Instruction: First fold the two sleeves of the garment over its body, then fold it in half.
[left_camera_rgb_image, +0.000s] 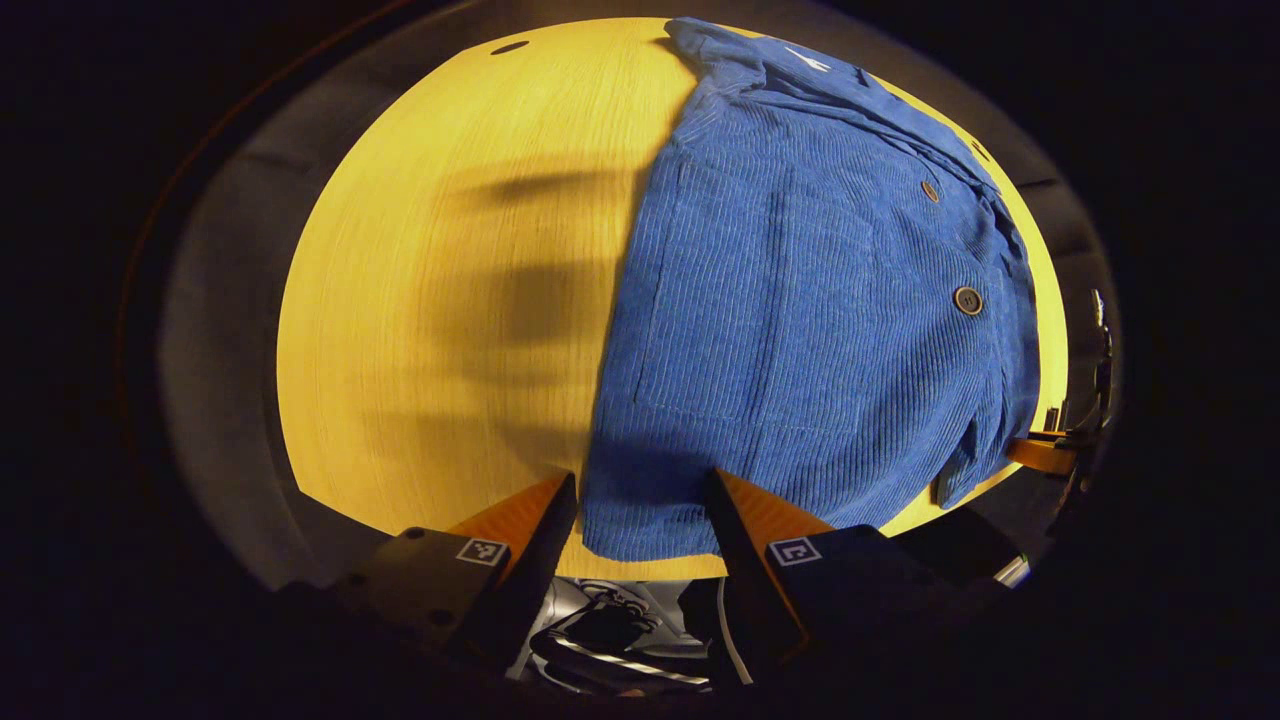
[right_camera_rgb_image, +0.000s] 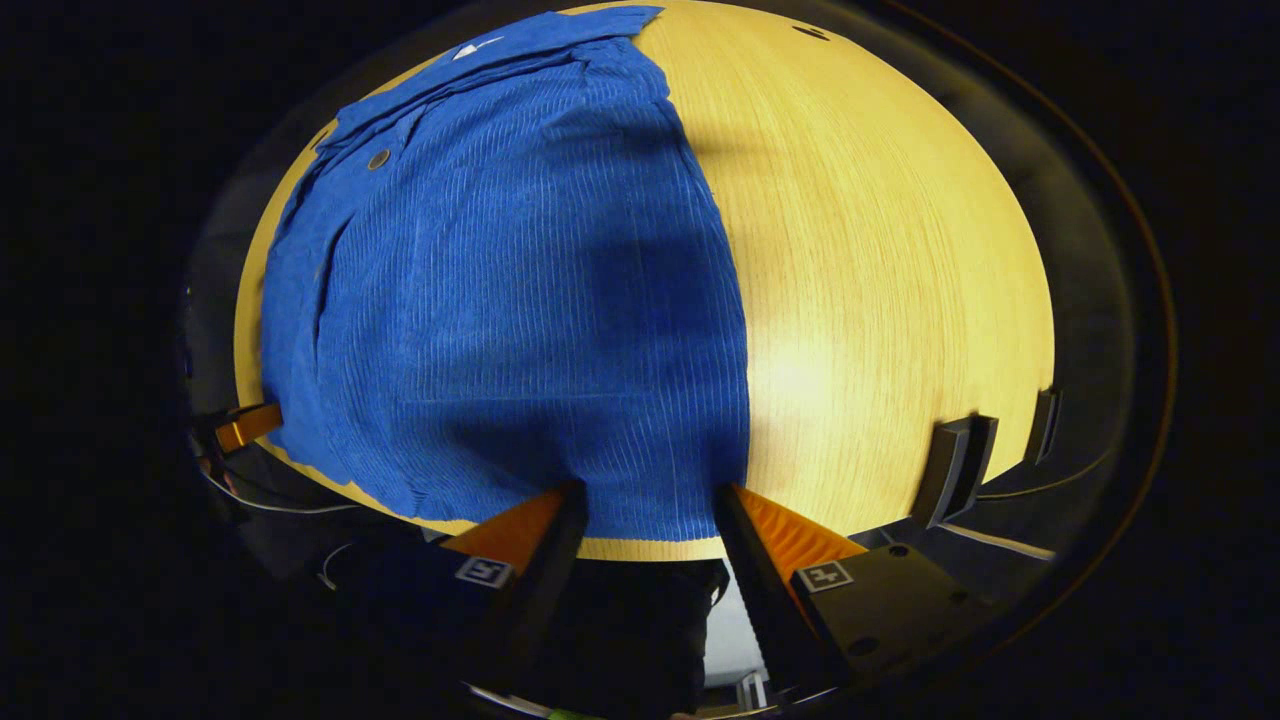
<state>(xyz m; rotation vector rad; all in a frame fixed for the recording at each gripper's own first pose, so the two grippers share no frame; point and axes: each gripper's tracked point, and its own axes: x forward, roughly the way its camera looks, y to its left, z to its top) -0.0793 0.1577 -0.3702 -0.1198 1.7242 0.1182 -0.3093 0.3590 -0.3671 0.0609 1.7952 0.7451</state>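
A blue corduroy jacket (left_camera_rgb_image: 800, 300) with dark buttons (left_camera_rgb_image: 967, 300) lies flat on a round yellow wooden table (left_camera_rgb_image: 450, 300), collar at the far side. My left gripper (left_camera_rgb_image: 642, 485) is open at the near table edge, and the jacket's left hem corner lies between its spread fingers. In the right gripper view the jacket (right_camera_rgb_image: 520, 300) covers the left half of the table (right_camera_rgb_image: 880, 300). My right gripper (right_camera_rgb_image: 650, 488) is open too, its fingers either side of the right hem corner. A cuff (left_camera_rgb_image: 958, 475) hangs near the table edge.
The other gripper shows at the table edge in each view: the right gripper (left_camera_rgb_image: 1040, 455) and the left gripper (right_camera_rgb_image: 245, 425). Dark brackets (right_camera_rgb_image: 955, 470) stand at the table's right rim. A small hole (left_camera_rgb_image: 508, 47) marks the far tabletop. Cables (left_camera_rgb_image: 600, 640) lie below the near edge.
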